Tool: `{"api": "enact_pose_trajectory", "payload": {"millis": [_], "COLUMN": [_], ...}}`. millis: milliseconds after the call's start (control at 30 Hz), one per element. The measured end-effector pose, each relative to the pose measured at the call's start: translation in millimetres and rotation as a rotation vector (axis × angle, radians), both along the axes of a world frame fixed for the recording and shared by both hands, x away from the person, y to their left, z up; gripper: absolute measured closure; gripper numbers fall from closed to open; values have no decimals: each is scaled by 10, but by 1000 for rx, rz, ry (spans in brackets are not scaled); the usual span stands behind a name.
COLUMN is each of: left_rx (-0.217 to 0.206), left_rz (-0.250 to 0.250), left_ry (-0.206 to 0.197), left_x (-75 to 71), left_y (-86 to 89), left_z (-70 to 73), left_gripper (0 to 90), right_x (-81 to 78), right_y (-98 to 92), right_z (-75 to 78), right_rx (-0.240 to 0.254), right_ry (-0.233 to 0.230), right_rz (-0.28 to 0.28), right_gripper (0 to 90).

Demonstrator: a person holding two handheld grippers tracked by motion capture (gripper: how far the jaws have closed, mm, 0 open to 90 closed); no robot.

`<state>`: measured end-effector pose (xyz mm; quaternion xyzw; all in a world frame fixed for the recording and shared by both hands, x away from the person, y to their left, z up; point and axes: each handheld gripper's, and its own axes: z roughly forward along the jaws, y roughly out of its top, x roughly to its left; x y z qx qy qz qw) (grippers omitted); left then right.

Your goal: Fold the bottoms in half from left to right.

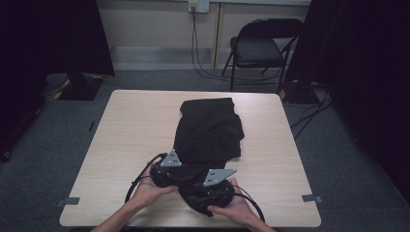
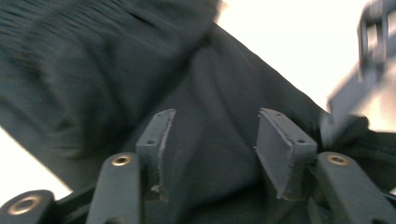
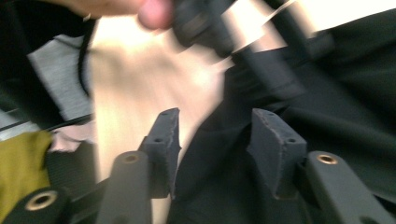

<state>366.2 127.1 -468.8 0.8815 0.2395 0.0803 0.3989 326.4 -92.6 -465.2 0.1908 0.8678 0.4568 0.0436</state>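
Note:
A black garment (image 1: 209, 126) lies bunched along the middle of the light wooden table (image 1: 135, 125), its near end under both hands. My left gripper (image 2: 212, 135) hovers over the dark cloth (image 2: 140, 70) with its jaws apart and nothing pinched between the pads. The right gripper (image 3: 212, 135) stands open astride the cloth's edge (image 3: 327, 107), with bare table to its left. In the high view the left gripper (image 1: 170, 166) and the right gripper (image 1: 212, 186) sit close together at the garment's near end, a hand behind each.
The other gripper (image 2: 369, 56) shows blurred at the upper right of the left gripper view. A hand (image 3: 140, 9) and the other gripper (image 3: 243, 42) cross the top of the right gripper view. A folding chair (image 1: 261, 46) and floor cables (image 1: 203, 67) stand beyond the table.

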Motion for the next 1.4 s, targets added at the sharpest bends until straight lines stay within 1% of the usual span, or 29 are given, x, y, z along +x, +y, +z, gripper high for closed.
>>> {"api": "enact_pose_trajectory", "payload": {"millis": [33,100,200,267,300,333,400,433,467,533,600,633,667,733,800,833,867,900,933,1000,1033,1067,1133,1167,1233,1300,1333,1367,1400], "left_rx": [13,20,63,97,107,111,63,17,-13,-64,-129,-180,-193,-173,-176,-151,-133,-96,-80,-47,-25,-17,10,9,-23,-45,-49,-20,7], "left_rz": [-10,-36,-105,-158,-186,-182,-197,-187,-181,-133,-103,-85,-75,-22,-15,-10,-13,-10,-13,-29,-69,-83,-101,-89,-55,7,56,101,121], "left_ry": [1,35,112,151,153,142,144,149,147,129,116,121,124,115,130,111,102,94,104,118,134,139,145,143,139,99,91,70,41], "left_x": [-7,-31,-97,-191,-223,-272,-333,-351,-345,-320,-272,-245,-229,-208,-188,-193,-194,-200,-200,-207,-215,-219,-247,-248,-216,-102,-18,70,157], "left_y": [-13,-29,-17,47,86,117,214,274,340,434,523,565,583,576,543,509,495,452,429,361,311,297,264,271,308,378,396,394,381], "left_z": [-19,-45,-98,-134,-126,-103,-59,-31,7,79,154,172,177,163,148,142,138,113,94,40,11,3,-5,-1,15,48,54,66,75], "left_gripper": [497,505,515,529,548,579,642,669,652,594,584,580,580,570,511,507,506,501,488,475,469,469,469,465,462,459,461,461,455], "right_x": [30,128,210,229,222,206,171,155,145,125,109,106,101,65,8,-27,-51,-50,-34,17,35,57,76,81,75,91,123,174,248], "right_y": [-46,-186,-321,-340,-331,-312,-277,-269,-269,-275,-257,-244,-216,-144,-64,-28,1,4,-1,-51,-77,-135,-197,-229,-283,-335,-376,-430,-487], "right_z": [16,31,-4,-57,-76,-88,-78,-56,-32,-14,-50,-75,-124,-185,-207,-200,-188,-186,-194,-236,-255,-282,-274,-273,-264,-246,-221,-180,-130], "right_rx": [-3,13,0,-20,-32,-39,-56,-50,-42,-43,-72,-88,-101,-120,-99,-102,-113,-114,-120,-160,-177,-185,-185,-185,-192,-195,-174,-140,-115], "right_ry": [-7,-1,0,13,20,23,21,23,22,12,7,12,25,42,75,63,40,41,46,25,22,6,21,24,33,49,60,64,54], "right_rz": [-29,-103,-165,-171,-160,-144,-135,-137,-141,-146,-141,-138,-125,-87,-15,4,0,1,-9,-53,-65,-76,-92,-98,-94,-101,-122,-146,-182], "right_gripper": [550,576,582,574,569,565,543,538,530,528,522,514,503,473,459,466,466,465,460,454,452,451,448,448,448,433,434,433,430]}}
